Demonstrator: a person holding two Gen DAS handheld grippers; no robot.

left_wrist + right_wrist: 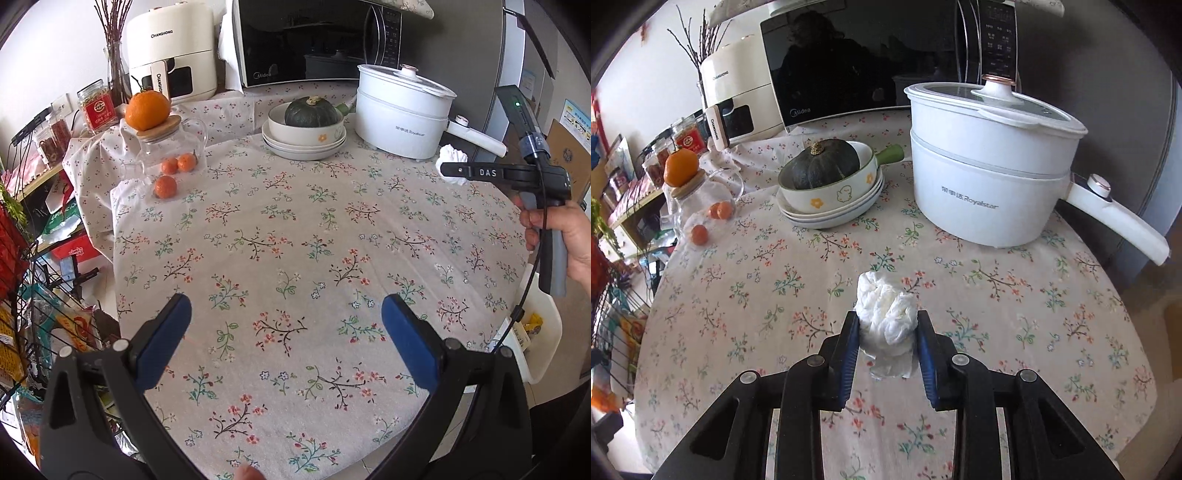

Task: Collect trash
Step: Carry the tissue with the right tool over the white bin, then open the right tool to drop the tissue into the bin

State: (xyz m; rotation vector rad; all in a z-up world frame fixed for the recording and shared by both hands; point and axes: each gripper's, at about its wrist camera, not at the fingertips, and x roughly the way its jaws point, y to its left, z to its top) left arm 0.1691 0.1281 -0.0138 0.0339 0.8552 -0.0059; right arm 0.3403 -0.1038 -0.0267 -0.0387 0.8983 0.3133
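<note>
One crumpled tissue (886, 317) was gripped by the right gripper (888, 325), clear of the tablecloth (775, 295); left gripper (286, 310) wide open, empty. Bin (543, 332), prob. w/ wrappers inside, awaited it.

place: home kitchen | signs: microwave (314, 40), electric pot (990, 166), floral tablecloth (295, 240)
</note>
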